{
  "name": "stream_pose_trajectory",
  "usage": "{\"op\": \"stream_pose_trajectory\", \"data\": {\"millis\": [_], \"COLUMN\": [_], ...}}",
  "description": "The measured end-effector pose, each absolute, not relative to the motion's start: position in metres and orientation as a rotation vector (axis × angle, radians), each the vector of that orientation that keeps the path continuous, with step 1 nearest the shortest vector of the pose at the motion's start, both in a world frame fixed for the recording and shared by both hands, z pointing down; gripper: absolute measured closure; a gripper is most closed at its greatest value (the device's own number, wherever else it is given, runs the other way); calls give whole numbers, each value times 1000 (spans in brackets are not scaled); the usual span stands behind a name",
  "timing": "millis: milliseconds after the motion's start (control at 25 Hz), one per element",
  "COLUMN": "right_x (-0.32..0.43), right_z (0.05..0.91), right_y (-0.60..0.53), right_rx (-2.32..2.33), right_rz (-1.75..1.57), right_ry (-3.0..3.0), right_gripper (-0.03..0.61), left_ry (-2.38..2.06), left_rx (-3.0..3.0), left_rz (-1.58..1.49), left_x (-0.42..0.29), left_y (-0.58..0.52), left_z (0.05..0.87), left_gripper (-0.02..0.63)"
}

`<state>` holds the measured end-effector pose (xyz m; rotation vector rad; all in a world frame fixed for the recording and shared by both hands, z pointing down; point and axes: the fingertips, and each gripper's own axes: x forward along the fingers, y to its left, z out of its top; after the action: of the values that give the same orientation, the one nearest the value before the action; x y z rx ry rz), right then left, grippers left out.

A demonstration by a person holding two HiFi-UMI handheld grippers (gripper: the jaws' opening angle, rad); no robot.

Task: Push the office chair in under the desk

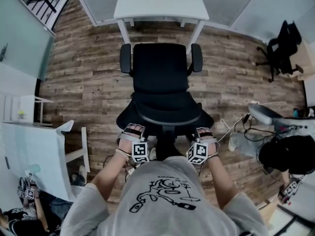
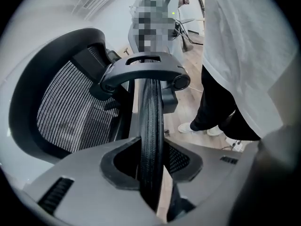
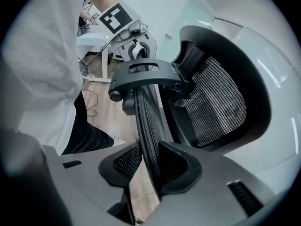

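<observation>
The print on your T-shirt [image 1: 162, 195] is too small to read. Your left gripper [image 1: 133, 130] and right gripper [image 1: 204, 132] each clamp the backrest rim [image 1: 167, 118] of the office chair [image 1: 160, 77]. The chair stands on wood flooring [image 1: 83, 82] facing the white desk [image 1: 160, 4], its seat not yet under it.

chair [image 1: 160, 77] [image 1: 280, 45]: two
armrest [image 1: 125, 58] [image 1: 197, 58]: two, on near chair
gripper [image 1: 134, 130] [image 1: 204, 132]: two
marker cube [image 1: 140, 151] [image 1: 198, 152]: two
shoe [image 2: 190, 126] [image 2: 214, 131]: two
</observation>
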<state>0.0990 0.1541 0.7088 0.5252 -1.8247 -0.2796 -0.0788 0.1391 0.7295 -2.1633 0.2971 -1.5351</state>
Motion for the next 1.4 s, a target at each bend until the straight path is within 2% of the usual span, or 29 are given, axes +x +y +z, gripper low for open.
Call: {"op": "stream_pose_trajectory", "data": {"millis": [480, 760, 1400], "right_x": [94, 86, 93], "right_z": [710, 710, 708], "right_y": [107, 69, -10], "right_rx": [519, 514, 521], "right_rz": [-175, -209, -231], "right_ry": [-1817, -1820, -1837], "right_gripper": [443, 443, 443], "left_ry": [270, 356, 364], "left_rx": [-2114, -2112, -2118], "left_rz": [-1589, -1653, -1723], "left_x": [-86, -95, -89], "left_y": [86, 48, -32], "left_z": [727, 731, 731], "left_gripper": [482, 499, 494]}}
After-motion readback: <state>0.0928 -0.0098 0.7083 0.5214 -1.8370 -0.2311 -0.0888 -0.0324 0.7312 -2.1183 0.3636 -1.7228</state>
